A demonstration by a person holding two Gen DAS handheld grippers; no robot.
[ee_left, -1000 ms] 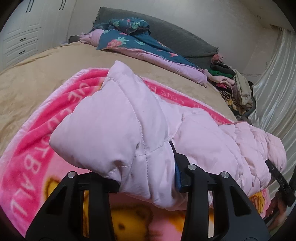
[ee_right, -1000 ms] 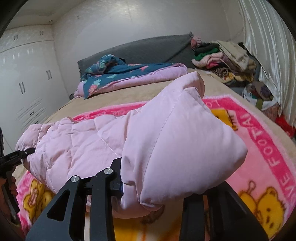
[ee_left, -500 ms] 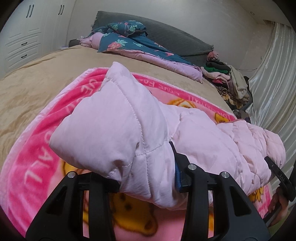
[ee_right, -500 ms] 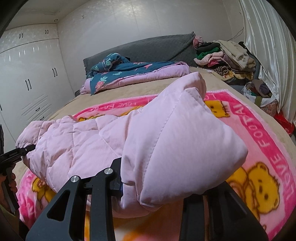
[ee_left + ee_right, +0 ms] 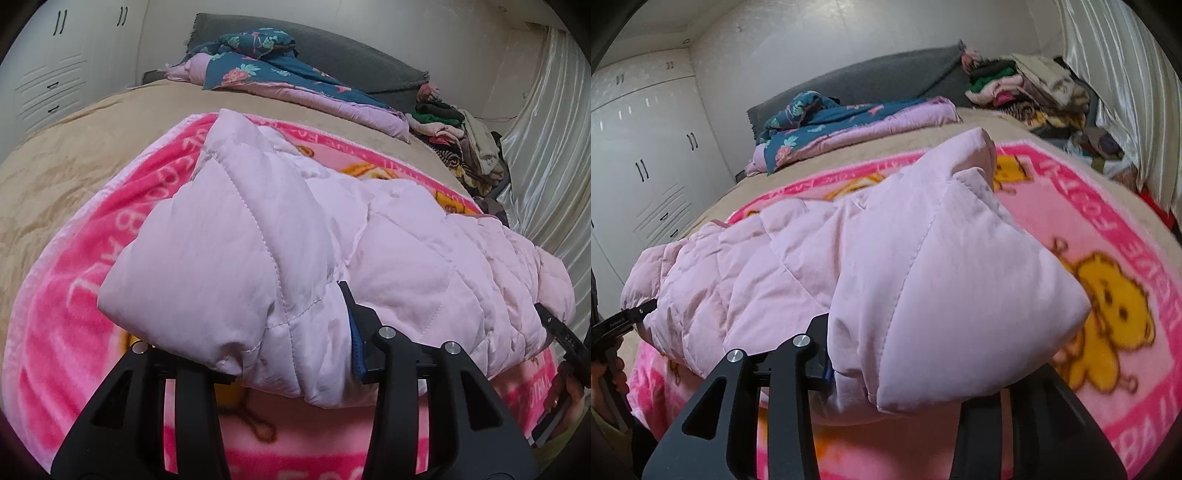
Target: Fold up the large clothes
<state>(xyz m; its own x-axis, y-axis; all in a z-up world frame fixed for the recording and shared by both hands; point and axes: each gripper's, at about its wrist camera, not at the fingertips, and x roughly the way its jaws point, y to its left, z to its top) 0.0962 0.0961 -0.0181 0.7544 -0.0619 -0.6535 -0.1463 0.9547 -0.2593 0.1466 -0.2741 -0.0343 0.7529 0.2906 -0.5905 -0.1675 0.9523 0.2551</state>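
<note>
A pale pink quilted jacket (image 5: 277, 240) hangs in a folded bundle between both grippers, just above a pink cartoon-bear blanket (image 5: 92, 258) on the bed. My left gripper (image 5: 258, 354) has one end of the jacket between its jaws, which are opening; the blue pad still touches the fabric. In the right wrist view the jacket (image 5: 886, 266) fills the middle over the blanket (image 5: 1108, 206). My right gripper (image 5: 916, 362) holds the other end, its jaws also opening, and its right finger is hidden under the cloth. Each gripper shows at the other view's edge (image 5: 561, 339) (image 5: 624, 325).
The bed has a beige sheet (image 5: 74, 155). A floral blue and lilac quilt (image 5: 280, 77) lies at the grey headboard (image 5: 886, 77). A pile of clothes (image 5: 1027, 85) sits by the shiny curtain (image 5: 546, 147). White wardrobes (image 5: 646, 155) stand on the far side.
Both grippers have carried the jacket forward over the blanket and a little lower. The bundle now sags closer to the bear print.
</note>
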